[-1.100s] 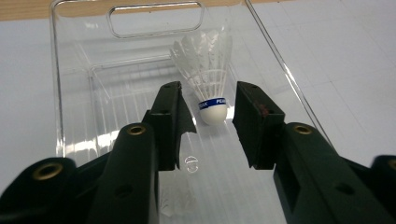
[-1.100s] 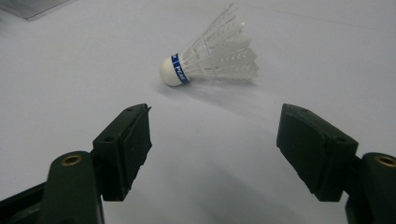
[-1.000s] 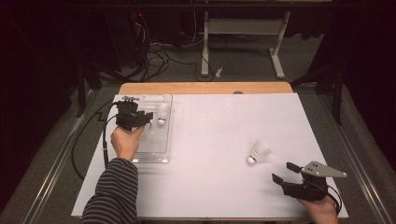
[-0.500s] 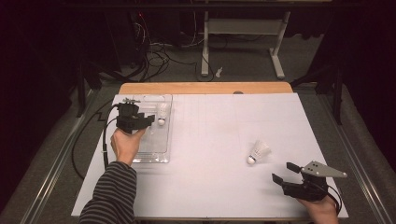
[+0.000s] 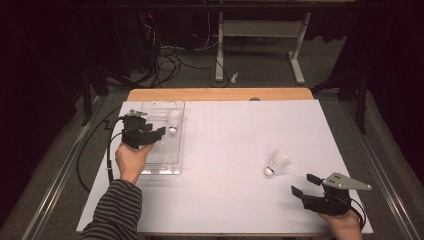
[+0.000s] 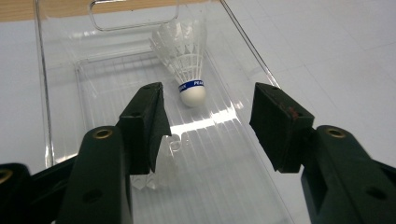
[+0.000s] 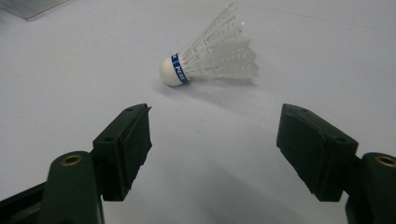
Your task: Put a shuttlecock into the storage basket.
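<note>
Left tool (image 5: 150, 134) over the clear plastic tray (image 5: 159, 165) at the left of the white tabletop (image 5: 225, 150): jaws have just been opening, now spread and released, nothing between them; in the left gripper view one shuttlecock (image 6: 186, 56) lies inside the tray just beyond the jaw tips, cork end toward the tool, feathers toward the tray's handle end. Right tool (image 5: 306, 186) near the tabletop's front right corner, jaws wide apart and empty. Second shuttlecock (image 5: 276, 163) on its side on the bare tabletop, near that tool but not touching it.
</note>
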### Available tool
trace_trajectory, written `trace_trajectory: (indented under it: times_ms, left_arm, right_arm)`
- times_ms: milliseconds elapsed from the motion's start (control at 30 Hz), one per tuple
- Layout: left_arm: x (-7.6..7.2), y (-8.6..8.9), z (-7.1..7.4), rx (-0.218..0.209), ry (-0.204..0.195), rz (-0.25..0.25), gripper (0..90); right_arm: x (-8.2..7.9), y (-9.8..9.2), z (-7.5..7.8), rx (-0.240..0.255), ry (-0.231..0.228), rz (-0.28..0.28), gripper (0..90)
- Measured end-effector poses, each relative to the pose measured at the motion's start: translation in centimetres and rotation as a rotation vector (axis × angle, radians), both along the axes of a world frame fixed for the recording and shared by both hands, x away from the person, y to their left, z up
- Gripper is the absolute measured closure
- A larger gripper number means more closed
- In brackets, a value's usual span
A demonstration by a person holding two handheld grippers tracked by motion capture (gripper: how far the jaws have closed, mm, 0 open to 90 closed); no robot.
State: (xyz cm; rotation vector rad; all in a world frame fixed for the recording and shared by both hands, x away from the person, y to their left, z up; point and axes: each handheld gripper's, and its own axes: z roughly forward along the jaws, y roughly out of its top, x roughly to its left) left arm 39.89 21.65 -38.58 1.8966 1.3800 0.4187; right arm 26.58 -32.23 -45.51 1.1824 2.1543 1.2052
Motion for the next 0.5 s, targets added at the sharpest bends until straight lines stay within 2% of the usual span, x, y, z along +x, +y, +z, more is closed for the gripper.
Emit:
trace_trajectory:
  times_ms: [500]
  left_arm:
    - [-1.7, -0.7, 0.5, -0.006, -0.050, -0.039, 44.0]
  right_arm:
    - [0.0, 0.0, 0.0, 0.000, -0.003, 0.001, 26.7]
